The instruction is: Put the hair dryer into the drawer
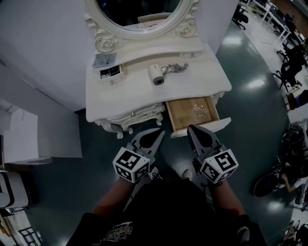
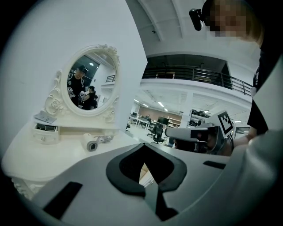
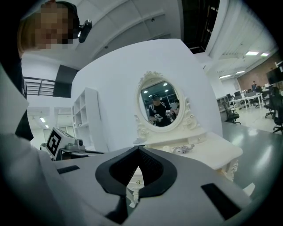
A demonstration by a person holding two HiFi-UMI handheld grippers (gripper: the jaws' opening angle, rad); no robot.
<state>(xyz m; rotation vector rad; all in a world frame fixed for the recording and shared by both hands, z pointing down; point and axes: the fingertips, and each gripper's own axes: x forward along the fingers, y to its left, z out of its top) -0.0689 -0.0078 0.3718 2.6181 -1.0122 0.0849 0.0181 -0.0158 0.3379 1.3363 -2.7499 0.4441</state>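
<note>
The white hair dryer [image 1: 156, 74] lies on the white dressing table [image 1: 130, 96], its cord [image 1: 176, 67] coiled to its right. Below the tabletop at the right, a drawer [image 1: 192, 114] with a wooden bottom stands pulled out. My left gripper [image 1: 159, 133] is shut and empty, in front of the table's carved front. My right gripper [image 1: 190, 128] is also shut and empty, its tips at the drawer's front edge. The left gripper view shows the hair dryer [image 2: 91, 145] beyond the left gripper [image 2: 142, 145]. In the right gripper view the hair dryer [image 3: 168, 148] lies past the right gripper [image 3: 138, 148].
An oval mirror [image 1: 139, 12] stands at the table's back. A small box [image 1: 111, 72] and a card [image 1: 103, 60] sit at the tabletop's left. White boards [image 1: 29, 134] lean at the left. Office chairs [image 1: 293, 62] and a bicycle [image 1: 284, 163] stand at the right.
</note>
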